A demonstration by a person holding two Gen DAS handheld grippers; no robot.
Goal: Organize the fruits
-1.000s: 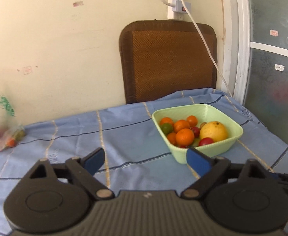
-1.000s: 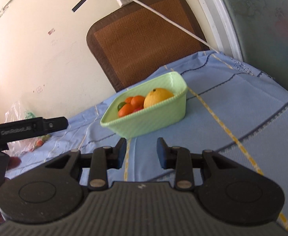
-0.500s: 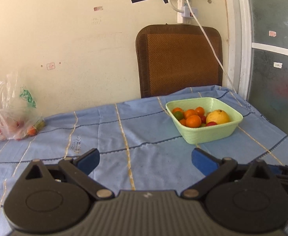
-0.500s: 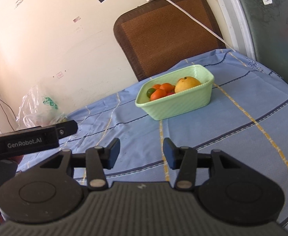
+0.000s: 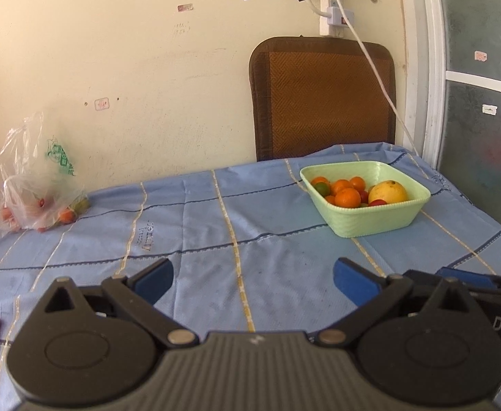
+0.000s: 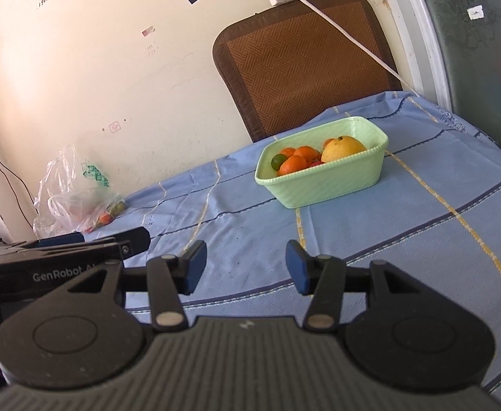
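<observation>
Fruits (image 5: pixel 353 193) mostly sit in the green bowl (image 5: pixel 377 221) on the counter (image 5: pixel 216 239); a few remain in the plastic bag (image 5: pixel 34 202), so I judge sorting unfinished. My left gripper (image 5: pixel 253 278) jaws are wide apart and empty; right gripper (image 6: pixel 244 267) jaws are opening, holding nothing.

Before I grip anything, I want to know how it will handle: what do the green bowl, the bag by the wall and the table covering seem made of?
Green bowl: likely moulded plastic, matte, with a finely ribbed wall and beaded rim. Bag: thin clear plastic film, crinkled and glossy, with a green print. Table covering: woven blue cloth with stitched stripes and soft folds.
</observation>
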